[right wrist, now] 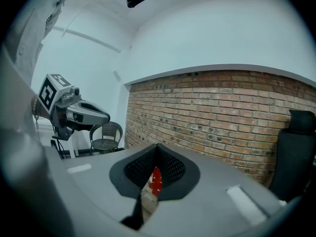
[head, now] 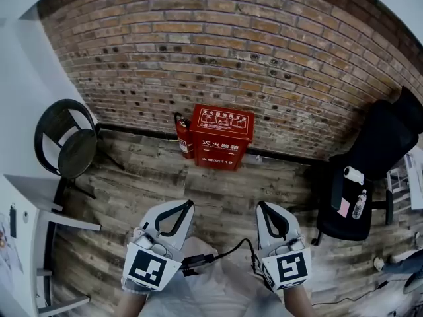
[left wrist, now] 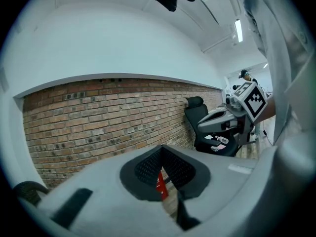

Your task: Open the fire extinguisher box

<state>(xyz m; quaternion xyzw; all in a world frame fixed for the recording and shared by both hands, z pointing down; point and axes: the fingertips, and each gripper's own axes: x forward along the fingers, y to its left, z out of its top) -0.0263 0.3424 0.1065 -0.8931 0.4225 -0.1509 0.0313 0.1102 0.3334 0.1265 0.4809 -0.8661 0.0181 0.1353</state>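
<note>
- A brick wall (head: pixel 264 32) is running across the back of the room, with a wooden floor (head: pixel 218 190) stretching from it toward the person.
- A black office chair (head: pixel 377 157) is standing at the right and a round-backed chair (head: pixel 69 144) at the left, both well apart from the job in hand.
- The red fire extinguisher box (head: pixel 222 137) is sitting on the floor against the foot of the wall, near the middle, its lid lying shut; nothing on it is looking disturbed.
- A red extinguisher (head: pixel 183 139) is standing upright just beside the box, on its left side, outside it.
- The left gripper (head: pixel 190 203) is hanging low near the person, jaws pressed together on nothing, pointing toward the box but well short of it.
- The right gripper (head: pixel 260 205) is mirroring it, jaws likewise together and empty.
- By this showing the task is only beginning: the approach, the hold on the lid and the lift are all remaining to be done.
</note>
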